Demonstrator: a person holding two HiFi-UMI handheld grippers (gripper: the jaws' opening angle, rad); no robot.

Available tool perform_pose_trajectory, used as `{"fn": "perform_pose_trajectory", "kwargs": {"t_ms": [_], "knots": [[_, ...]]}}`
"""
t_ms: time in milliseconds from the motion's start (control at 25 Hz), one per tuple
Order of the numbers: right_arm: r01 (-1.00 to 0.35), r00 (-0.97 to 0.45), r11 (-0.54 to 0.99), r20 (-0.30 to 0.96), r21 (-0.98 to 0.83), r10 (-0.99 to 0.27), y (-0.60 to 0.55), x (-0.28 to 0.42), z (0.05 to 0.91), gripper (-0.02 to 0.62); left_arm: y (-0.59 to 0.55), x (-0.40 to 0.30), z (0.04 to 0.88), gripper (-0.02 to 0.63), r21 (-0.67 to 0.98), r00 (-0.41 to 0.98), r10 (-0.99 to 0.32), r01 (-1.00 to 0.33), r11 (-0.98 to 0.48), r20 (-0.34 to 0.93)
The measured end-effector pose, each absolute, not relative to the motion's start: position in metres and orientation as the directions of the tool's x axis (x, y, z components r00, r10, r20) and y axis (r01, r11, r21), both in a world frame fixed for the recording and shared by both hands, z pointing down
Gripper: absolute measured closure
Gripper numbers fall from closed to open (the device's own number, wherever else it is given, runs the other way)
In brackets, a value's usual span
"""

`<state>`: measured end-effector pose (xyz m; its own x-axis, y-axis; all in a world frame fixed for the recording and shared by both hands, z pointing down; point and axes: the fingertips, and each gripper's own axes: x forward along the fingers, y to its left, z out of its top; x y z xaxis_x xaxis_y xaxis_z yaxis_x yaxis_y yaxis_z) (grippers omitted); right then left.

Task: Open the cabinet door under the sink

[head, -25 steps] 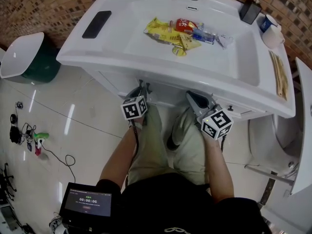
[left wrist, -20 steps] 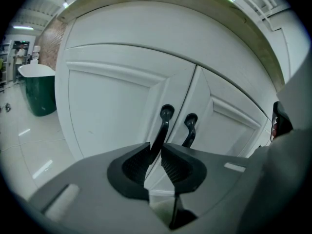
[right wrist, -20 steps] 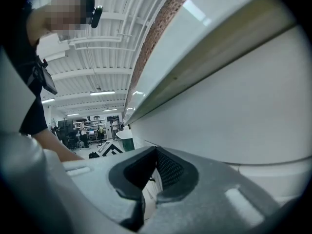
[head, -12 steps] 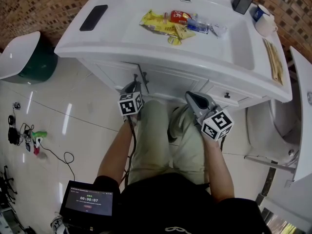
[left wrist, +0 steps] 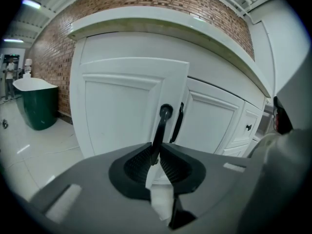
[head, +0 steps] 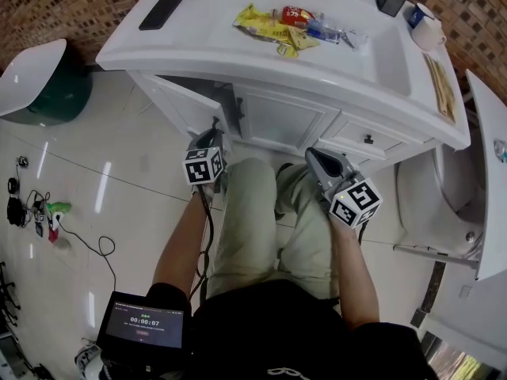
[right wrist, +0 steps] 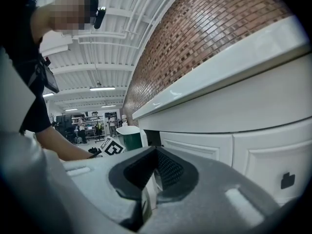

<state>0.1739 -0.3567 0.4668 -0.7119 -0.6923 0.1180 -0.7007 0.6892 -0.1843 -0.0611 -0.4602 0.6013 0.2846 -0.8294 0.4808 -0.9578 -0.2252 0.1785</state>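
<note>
Under sink (head: 158, 54), cabinet door (head: 184, 103) ajar, free edge outward, handle (left wrist: 162, 126) long axis upright.

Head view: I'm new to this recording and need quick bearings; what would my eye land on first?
The white panelled cabinet door under the sink stands ajar at the left, its slim black bar handle pinched in the left gripper, whose jaws have just been closing on it. Above, yellow and red snack wrappers litter the white ceramic sink, with a black phone on its left ledge.
</note>
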Motion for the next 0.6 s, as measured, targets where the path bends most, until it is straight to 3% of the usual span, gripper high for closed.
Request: {"fn": "perform_pose_trajectory", "kwargs": {"t_ms": [600], "knots": [[-0.696, -0.718, 0.699, 0.16, -0.164, -0.677, -0.328, 0.149, 0.475, 0.603, -0.404, -0.108, 0.603, 0.541, 0.224, 0.308, -0.837, -0.948, -0.227, 0.452]]}}
